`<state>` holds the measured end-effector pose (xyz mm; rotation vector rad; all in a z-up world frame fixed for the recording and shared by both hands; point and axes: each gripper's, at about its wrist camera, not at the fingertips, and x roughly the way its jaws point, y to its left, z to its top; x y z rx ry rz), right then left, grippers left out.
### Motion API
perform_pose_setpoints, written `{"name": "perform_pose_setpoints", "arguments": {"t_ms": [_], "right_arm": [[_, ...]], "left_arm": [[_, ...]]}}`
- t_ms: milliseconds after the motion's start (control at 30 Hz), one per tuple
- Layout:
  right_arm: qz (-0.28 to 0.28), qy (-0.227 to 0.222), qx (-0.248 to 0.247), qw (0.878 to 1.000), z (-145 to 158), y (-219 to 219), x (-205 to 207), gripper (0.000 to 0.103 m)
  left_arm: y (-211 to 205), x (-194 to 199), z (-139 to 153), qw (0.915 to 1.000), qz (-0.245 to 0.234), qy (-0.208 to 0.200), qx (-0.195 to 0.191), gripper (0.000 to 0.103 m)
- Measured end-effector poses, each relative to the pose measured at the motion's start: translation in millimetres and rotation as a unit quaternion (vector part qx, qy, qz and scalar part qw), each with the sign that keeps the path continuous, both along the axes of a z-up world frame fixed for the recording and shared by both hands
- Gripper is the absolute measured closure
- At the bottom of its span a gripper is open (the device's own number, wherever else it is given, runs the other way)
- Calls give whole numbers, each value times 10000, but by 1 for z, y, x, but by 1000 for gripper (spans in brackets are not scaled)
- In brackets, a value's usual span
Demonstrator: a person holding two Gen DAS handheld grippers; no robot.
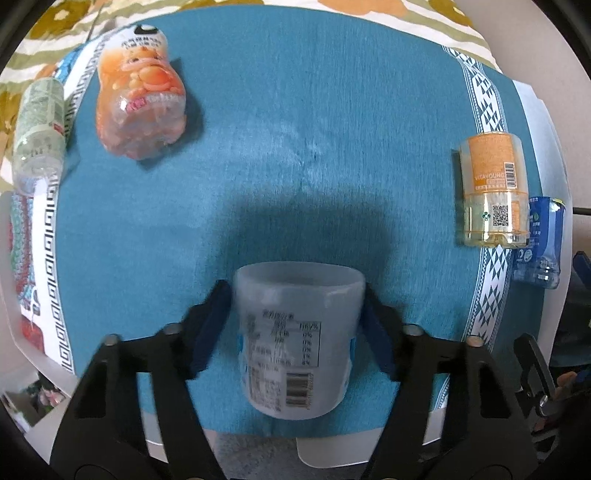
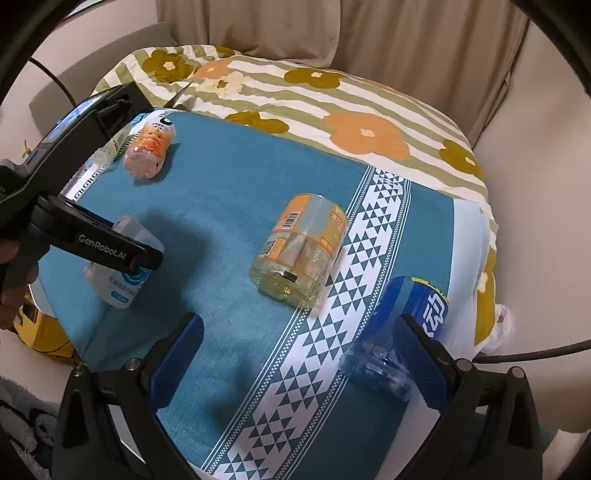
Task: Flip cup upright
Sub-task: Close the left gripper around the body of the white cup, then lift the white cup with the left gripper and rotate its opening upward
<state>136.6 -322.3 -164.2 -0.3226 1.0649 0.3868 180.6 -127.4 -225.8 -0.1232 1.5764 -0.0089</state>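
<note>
the left gripper (image 1: 297, 325) has its two blue pads against the sides of the white cup (image 1: 297, 343), one pad on each flank, clenched around the upper half of its body. the cup hangs between the jaws near the front edge of the blue cloth (image 1: 295, 147), printed label and barcode facing the camera; in the right wrist view the same cup (image 2: 122, 266) is tilted under the black finger, and whether it touches the cloth cannot be told. its dark shadow spreads on the cloth just behind it.

the right gripper (image 2: 295, 358) hovers released, jaws wide apart with nothing between them, over the patterned white band (image 2: 332, 314) at the cloth's right side. just beside its right pad lies a blue bottle (image 2: 399, 332), on its side at the right edge. further in, a yellow bottle (image 2: 301, 249) with an orange label lies on its side next to the band.

at the far left corner an orange bottle (image 1: 140, 92) lies down, and a clear green-labelled bottle (image 1: 38, 133) lies on the left border.

the cloth covers a white table (image 1: 369, 458). behind it sits a floral striped quilt (image 2: 332, 110), then beige curtains (image 2: 369, 33).
</note>
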Motion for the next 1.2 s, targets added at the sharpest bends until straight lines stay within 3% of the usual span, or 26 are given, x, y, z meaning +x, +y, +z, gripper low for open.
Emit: {"name": "perform_pose_setpoints", "arguments": {"t_ms": [300,533,700,833,933,1200], "right_arm": [[-56,-10,39,10000,2,0,0,1],[-100,-156,96,9998,15,4,-5,1],[-151,-273,137,9994,22,7,-9,1],[-228,-294,78,9993,20,8,-14,1],[-257,-339,-123,9990,16,10,-19,1],[-434,-267,-316,9982,2,12,-28,1]], "left_arm": [[3,1,7,9999,-43,-89,-118,40],[12,-9,36,9974,-101,-653,-304,40],[11,-16,54,9827,-471,-1771,-268,40],[12,-18,55,9595,-726,-2718,-161,40],[9,-10,52,9484,-743,-3079,-147,40],[4,0,31,9399,-846,-3308,45,40]]}}
